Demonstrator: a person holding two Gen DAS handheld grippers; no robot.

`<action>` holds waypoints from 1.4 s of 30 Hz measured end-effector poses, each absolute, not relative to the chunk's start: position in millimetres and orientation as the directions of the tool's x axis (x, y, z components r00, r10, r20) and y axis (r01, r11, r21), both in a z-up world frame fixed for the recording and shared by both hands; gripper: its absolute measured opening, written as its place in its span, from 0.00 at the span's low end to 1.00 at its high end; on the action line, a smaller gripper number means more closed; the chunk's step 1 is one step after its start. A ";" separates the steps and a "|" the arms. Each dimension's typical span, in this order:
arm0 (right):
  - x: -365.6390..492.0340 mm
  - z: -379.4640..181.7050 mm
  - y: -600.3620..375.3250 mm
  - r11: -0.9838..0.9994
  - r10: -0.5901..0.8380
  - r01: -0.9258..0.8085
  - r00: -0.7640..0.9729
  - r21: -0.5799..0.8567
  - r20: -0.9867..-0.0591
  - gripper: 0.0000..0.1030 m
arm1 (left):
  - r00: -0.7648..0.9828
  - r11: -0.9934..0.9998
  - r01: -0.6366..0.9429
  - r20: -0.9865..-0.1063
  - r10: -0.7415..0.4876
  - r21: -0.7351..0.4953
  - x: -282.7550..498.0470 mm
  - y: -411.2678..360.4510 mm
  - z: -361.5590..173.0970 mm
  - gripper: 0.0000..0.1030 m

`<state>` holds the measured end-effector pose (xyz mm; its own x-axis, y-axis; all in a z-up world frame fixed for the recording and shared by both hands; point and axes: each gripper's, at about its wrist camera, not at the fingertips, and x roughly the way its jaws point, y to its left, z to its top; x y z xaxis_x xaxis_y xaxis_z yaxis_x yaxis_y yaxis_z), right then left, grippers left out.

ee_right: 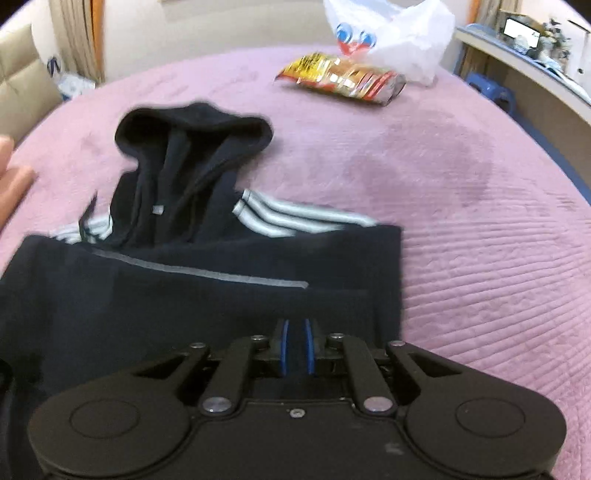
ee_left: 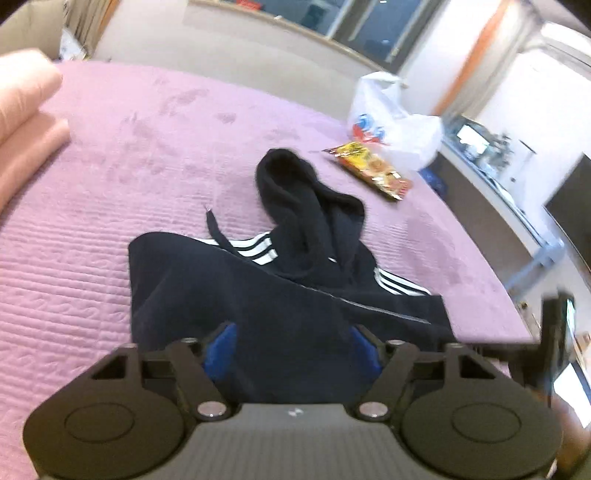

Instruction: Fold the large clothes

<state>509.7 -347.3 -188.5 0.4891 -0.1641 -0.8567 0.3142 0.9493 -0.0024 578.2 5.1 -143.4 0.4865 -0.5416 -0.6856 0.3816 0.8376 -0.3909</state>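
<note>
Two grippers: the left gripper (ee_left: 291, 350) is spread wide over the hoodie (ee_left: 280, 295), the right gripper (ee_right: 296, 345) seems to pinch its hem, so one-sided pulling may bunch it

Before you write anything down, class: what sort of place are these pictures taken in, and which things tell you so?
Most likely a bedroom. A dark hoodie lies on a wide bed with a pink quilted cover, folded pink bedding sits at its edge, and a window lies beyond.
</note>
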 end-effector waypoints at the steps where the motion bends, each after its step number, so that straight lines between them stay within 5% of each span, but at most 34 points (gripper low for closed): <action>1: 512.1 -195.4 -345.5 0.947 -0.170 0.322 0.469 -0.011 -0.867 0.09 | 0.480 0.849 0.363 -0.705 -0.523 -0.383 588.5 -1.2 -154.2 0.44; 4: 514.4 -210.9 -346.8 0.938 -0.183 0.347 0.424 -0.028 -0.887 0.09 | 0.455 0.917 0.306 -0.807 -0.377 -0.256 611.4 -21.4 -195.0 0.36; 6: 512.9 -218.8 -348.4 0.939 -0.173 0.343 0.420 -0.021 -0.891 0.09 | 0.436 0.943 0.281 -0.852 -0.289 -0.176 619.6 -24.2 -222.2 0.22; 10: 515.1 -207.3 -352.1 0.957 -0.126 0.290 0.427 0.004 -0.896 0.12 | 0.450 0.931 0.297 -0.829 -0.331 -0.211 620.1 -15.1 -197.7 0.22; 12: 516.0 -187.3 -359.7 0.959 -0.077 0.275 0.490 0.069 -0.868 0.12 | 0.495 0.911 0.330 -0.777 -0.389 -0.245 624.0 -15.9 -173.7 0.40; 15: 534.4 -152.4 -369.8 0.967 -0.074 0.236 0.621 0.096 -0.780 0.39 | 0.561 0.889 0.372 -0.698 -0.445 -0.267 657.3 -30.7 -144.4 0.68; 22: 645.8 -155.2 -416.9 0.906 0.015 0.275 0.739 0.322 -0.673 0.73 | 0.524 0.873 0.330 -0.699 -0.486 -0.360 793.8 -97.8 -168.2 0.71; 27: 709.3 -205.8 -443.8 0.804 0.097 0.388 0.663 0.451 -0.743 0.73 | 0.433 0.869 0.249 -0.754 -0.495 -0.428 841.9 -114.3 -210.8 0.71; 31: 735.7 -245.1 -453.3 0.719 0.173 0.445 0.628 0.533 -0.758 0.73 | 0.393 0.845 0.212 -0.749 -0.533 -0.490 864.5 -121.6 -241.9 0.50; 32: 740.9 -251.5 -453.1 0.704 0.183 0.457 0.624 0.544 -0.760 0.74 | 0.379 0.847 0.209 -0.758 -0.532 -0.490 867.0 -123.1 -245.3 0.27; 33: 743.4 -252.1 -451.3 0.701 0.176 0.453 0.638 0.551 -0.750 0.72 | 0.375 0.856 0.196 -0.770 -0.516 -0.479 869.2 -123.0 -247.4 0.09; 35: 752.3 -246.2 -443.2 0.743 0.179 0.413 0.636 0.527 -0.751 0.10 | 0.410 0.856 0.207 -0.752 -0.516 -0.474 868.1 -114.0 -241.1 0.08; 42: 715.8 -177.2 -430.3 0.881 -0.017 0.332 0.733 0.336 -0.680 0.06 | 0.508 0.852 0.276 -0.685 -0.522 -0.444 842.0 -54.0 -177.4 0.07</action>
<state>715.8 -430.3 -177.2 0.7334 -0.0172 -0.6795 0.3323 0.8812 0.3363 842.0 -54.0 -177.4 0.5082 -0.5221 -0.6849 0.2765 0.8521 -0.4444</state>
